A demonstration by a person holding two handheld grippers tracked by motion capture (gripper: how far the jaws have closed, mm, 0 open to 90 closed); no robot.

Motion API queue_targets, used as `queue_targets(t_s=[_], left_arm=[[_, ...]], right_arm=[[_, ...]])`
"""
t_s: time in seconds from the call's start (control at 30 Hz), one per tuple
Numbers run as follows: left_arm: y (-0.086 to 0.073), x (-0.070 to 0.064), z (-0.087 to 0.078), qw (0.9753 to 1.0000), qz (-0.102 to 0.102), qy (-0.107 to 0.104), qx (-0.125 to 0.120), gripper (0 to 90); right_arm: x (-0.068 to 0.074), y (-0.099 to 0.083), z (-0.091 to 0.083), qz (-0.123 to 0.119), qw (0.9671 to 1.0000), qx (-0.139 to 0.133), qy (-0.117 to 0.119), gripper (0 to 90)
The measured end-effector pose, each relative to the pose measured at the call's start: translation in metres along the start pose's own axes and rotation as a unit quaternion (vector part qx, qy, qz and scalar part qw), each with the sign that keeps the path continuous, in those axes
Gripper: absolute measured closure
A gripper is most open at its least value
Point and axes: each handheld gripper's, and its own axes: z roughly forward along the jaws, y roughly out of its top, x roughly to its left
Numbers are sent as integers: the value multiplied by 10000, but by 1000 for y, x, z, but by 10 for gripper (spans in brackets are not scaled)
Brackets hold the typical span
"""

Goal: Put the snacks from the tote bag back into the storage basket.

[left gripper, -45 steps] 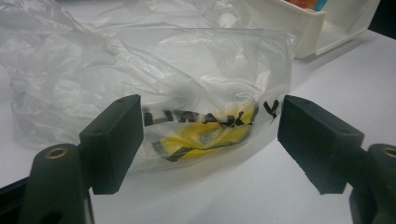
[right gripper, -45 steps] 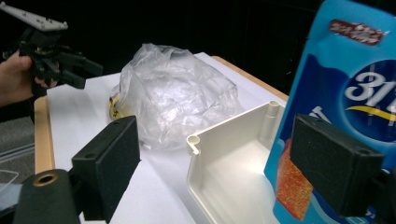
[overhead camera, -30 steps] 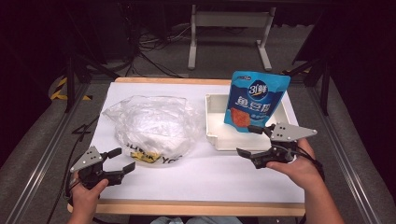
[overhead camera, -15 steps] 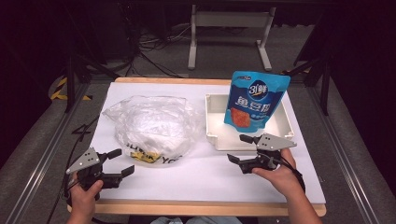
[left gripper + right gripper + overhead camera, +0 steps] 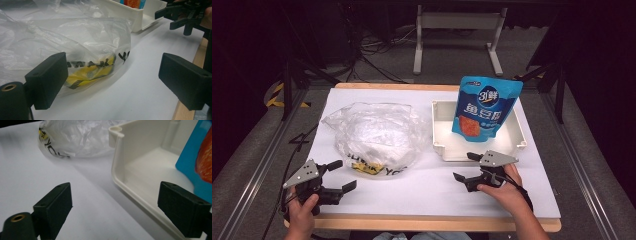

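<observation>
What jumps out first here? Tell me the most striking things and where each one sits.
The bright blue snack pouch catches the eye first, standing up in the white tray on the table's right half. Left of the tray lies a big crumpled clear plastic bag with yellow and black print at its near edge. Near the front edge, the left tongs and right tongs are both open, holding nothing.

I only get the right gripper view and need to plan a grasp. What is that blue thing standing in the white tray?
Observer: A blue snack pouch, upright, leaning on the white tray far wall.
Operator: Where is the other gripper?
Observer: The left gripper is open near the table's front edge, facing the clear plastic bag.
Operator: Anything inside that bag?
Observer: Only yellow and black print shows at its near edge; contents unclear.
</observation>
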Motion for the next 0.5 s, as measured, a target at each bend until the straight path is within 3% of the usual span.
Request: queue_targets(t_s=[0.2, 0.3, 0.5], left_arm=[[-2, -1, 3, 9999, 92, 103, 60, 85], [-4, 0, 4, 9999, 40, 159, 14, 77], [-6, 4, 3, 9997, -7, 231, -68, 72]], right_arm=[[1, -5, 9, -36, 9997, 216, -123, 113], [1, -7, 12, -93, 9992, 323, -207, 111], [-1, -6, 11, -41, 9994, 258, -239, 107]])
